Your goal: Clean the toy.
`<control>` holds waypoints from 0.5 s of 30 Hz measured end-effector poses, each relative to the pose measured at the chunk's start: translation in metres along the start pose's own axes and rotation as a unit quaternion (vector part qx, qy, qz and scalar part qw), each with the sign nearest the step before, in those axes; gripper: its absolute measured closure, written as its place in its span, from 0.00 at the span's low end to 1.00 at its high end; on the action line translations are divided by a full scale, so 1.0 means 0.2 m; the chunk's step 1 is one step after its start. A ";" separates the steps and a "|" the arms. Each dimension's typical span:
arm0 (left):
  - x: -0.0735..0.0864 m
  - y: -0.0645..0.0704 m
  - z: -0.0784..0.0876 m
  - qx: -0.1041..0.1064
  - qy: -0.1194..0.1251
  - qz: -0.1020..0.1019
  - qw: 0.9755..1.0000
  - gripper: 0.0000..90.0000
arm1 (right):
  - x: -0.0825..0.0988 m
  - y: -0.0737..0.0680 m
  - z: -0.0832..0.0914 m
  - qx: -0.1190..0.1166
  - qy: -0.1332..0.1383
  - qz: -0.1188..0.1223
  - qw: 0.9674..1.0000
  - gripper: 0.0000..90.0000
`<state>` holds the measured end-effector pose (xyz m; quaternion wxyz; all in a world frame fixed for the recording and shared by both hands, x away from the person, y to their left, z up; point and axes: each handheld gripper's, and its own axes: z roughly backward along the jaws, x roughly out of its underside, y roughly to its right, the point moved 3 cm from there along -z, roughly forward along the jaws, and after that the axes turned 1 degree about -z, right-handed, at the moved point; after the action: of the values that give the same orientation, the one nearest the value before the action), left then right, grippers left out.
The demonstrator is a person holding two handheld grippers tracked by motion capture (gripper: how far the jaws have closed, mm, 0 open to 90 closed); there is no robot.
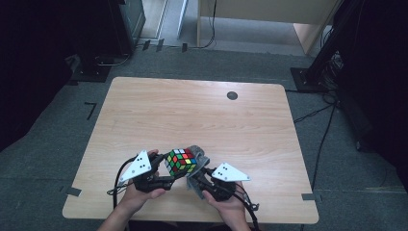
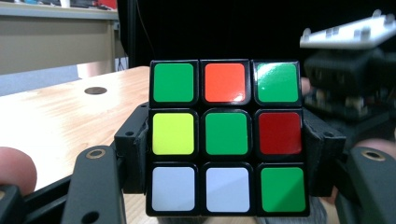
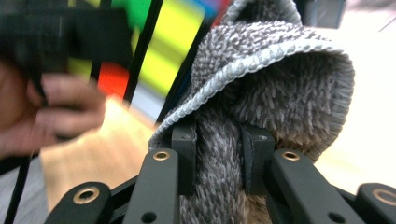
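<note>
Right tool (image 3: 218,161) around grey cloth (image 3: 275,79)

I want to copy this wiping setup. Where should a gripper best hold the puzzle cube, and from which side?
Grip the puzzle cube on two opposite flat faces at its middle layer, approaching from the face away from the grey cloth. The left gripper does so, which probably keeps it steady.

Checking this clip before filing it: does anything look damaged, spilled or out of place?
Nothing stands out. The left gripper clamps a scrambled but intact Rubik's cube; the right gripper pinches a folded grey cloth beside it, above the wooden table.
</note>
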<state>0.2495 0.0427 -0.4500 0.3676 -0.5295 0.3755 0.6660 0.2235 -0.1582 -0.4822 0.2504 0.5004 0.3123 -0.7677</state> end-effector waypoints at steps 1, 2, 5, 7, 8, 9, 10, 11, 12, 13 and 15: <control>0.00 0.00 0.01 -0.003 0.003 0.000 1.000 0.38 | 0.01 -0.01 -0.01 -0.004 -0.007 0.004 1.000 0.81; -0.01 -0.01 0.01 -0.007 0.007 -0.001 1.000 0.38 | 0.02 -0.01 -0.02 -0.005 -0.013 0.010 1.000 0.81; -0.02 -0.02 0.02 -0.007 0.014 0.002 1.000 0.38 | 0.01 -0.02 -0.01 0.004 -0.015 0.019 1.000 0.81; -0.01 -0.02 0.03 -0.007 0.007 0.000 1.000 0.38 | -0.02 0.01 0.02 0.019 0.007 0.011 1.000 0.81; -0.01 -0.02 0.02 -0.009 0.004 0.000 1.000 0.38 | -0.04 0.03 0.05 0.028 0.027 0.003 0.999 0.81; 0.00 -0.02 0.02 -0.007 0.001 0.000 1.000 0.38 | -0.07 0.04 0.08 0.036 0.048 -0.007 0.998 0.81; 0.00 -0.02 0.02 -0.005 -0.001 0.001 1.000 0.38 | -0.08 0.05 0.09 0.039 0.057 -0.004 0.998 0.81; 0.00 -0.01 0.01 -0.003 -0.002 -0.001 1.000 0.38 | -0.08 0.05 0.10 0.038 0.058 -0.002 0.998 0.81; 0.00 -0.01 0.01 0.000 -0.001 -0.001 1.000 0.38 | -0.08 0.04 0.09 0.032 0.053 0.004 0.998 0.81; 0.00 0.00 0.00 0.000 0.001 -0.001 1.000 0.38 | -0.07 0.03 0.07 0.024 0.045 0.007 0.999 0.81; -0.01 0.00 0.01 -0.003 0.011 0.001 1.000 0.38 | -0.04 0.00 0.04 0.014 0.027 0.014 0.999 0.80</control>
<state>0.2496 0.0450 -0.4476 0.3609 -0.5373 0.3778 0.6621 0.2212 -0.1633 -0.4729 0.2457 0.5284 0.3016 -0.7546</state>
